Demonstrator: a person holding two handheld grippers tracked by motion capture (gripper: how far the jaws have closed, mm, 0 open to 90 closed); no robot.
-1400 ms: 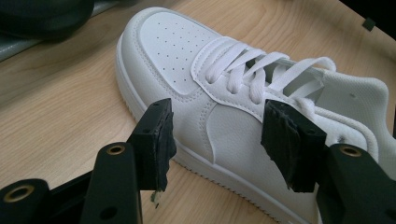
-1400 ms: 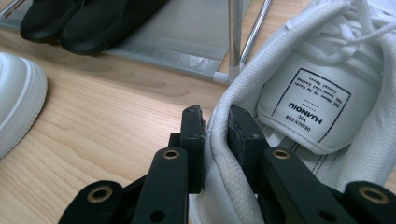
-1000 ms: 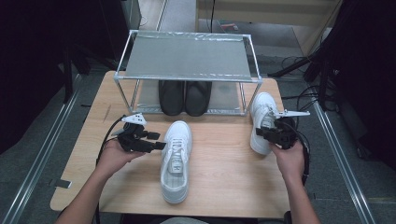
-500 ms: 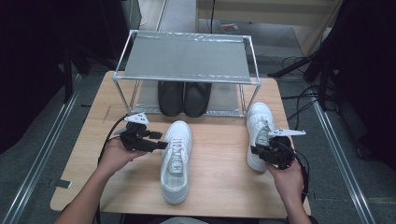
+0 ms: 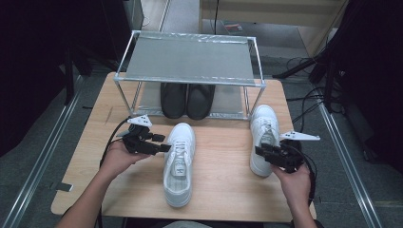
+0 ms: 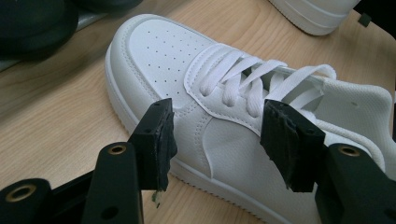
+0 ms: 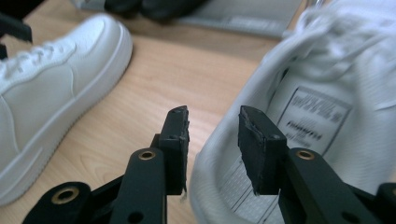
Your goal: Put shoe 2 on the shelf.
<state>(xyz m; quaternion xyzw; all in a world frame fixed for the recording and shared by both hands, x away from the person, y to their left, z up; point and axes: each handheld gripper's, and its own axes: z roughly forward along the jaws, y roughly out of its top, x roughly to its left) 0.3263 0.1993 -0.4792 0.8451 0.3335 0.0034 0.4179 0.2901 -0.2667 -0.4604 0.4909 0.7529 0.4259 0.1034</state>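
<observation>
Spanning most of the high view, a wooden desk (image 5: 223, 190) is seen with a metal shoe rack (image 5: 190, 59) set along its far edge. A pair of black shoes (image 5: 187, 99) is kept on the rack's lower shelf, side by side under the grey top shelf.

Two white sneakers are laid on the desk in front of the rack, well apart. The left sneaker (image 5: 179, 162) is placed near the middle of the desk, toe toward the rack. The right sneaker (image 5: 263, 137) is placed at the right, its toe close to the rack's right leg.

The left gripper (image 5: 164, 143) is held at the left sneaker's side, level with the laces. In the left gripper view its jaws are spread wide on either side of the sneaker's lace area, and the pads are not seen pressing on it, so it is released.

The right gripper (image 5: 260, 153) is held at the heel end of the right sneaker. Its jaws have just been opening; in the right gripper view the collar edge of the heel is seen between them, with a gap at the pads, so the grasp is released.
</observation>
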